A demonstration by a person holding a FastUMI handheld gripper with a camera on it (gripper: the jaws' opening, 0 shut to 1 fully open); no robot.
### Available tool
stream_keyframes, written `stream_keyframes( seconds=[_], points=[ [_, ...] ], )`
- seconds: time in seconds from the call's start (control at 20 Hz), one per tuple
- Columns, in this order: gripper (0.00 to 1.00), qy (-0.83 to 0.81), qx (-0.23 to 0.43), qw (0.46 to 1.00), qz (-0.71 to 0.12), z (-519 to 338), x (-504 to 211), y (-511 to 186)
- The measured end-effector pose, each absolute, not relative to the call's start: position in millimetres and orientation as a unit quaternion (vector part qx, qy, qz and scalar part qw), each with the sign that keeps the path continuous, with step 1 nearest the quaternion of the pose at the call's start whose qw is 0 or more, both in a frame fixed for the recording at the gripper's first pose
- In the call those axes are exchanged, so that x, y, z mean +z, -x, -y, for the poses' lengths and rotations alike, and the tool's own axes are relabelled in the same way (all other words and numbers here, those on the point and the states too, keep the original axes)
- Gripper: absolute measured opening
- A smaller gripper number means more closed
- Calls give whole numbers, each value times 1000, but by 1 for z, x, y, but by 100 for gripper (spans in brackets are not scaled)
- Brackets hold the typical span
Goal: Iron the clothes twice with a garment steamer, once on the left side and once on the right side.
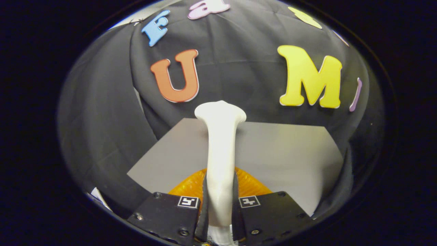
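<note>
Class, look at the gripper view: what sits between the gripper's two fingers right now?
In the gripper view, the white steamer stands upright between the fingers of the gripper, which press on its handle from both sides. An orange ribbed thing lies just behind, on the grey board.

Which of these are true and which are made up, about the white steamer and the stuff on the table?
1. The gripper is shut on the white steamer. True.
2. The steamer lies flat on the grey table, away from the gripper. False: it stands out between the fingers, wide head farthest ahead.
3. Something orange and ribbed shows just behind the steamer, near the fingers. True.
4. The orange thing is far off beside the black cloth wall. False: it sits close, just ahead of the fingers.
</note>
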State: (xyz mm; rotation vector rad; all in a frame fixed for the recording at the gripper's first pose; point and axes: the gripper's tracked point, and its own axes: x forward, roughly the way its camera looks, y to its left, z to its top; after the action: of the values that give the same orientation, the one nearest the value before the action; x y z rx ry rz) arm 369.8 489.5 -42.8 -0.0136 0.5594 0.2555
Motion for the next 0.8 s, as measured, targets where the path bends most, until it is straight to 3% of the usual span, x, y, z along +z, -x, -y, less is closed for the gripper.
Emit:
stream_keyframes(
  seconds=[0.5, 0.8],
  points=[
    [30, -42, 154, 975, -154, -412, 97, -272],
    [30, -35, 103, 992, -67, -303, 167, -210]
  ],
)
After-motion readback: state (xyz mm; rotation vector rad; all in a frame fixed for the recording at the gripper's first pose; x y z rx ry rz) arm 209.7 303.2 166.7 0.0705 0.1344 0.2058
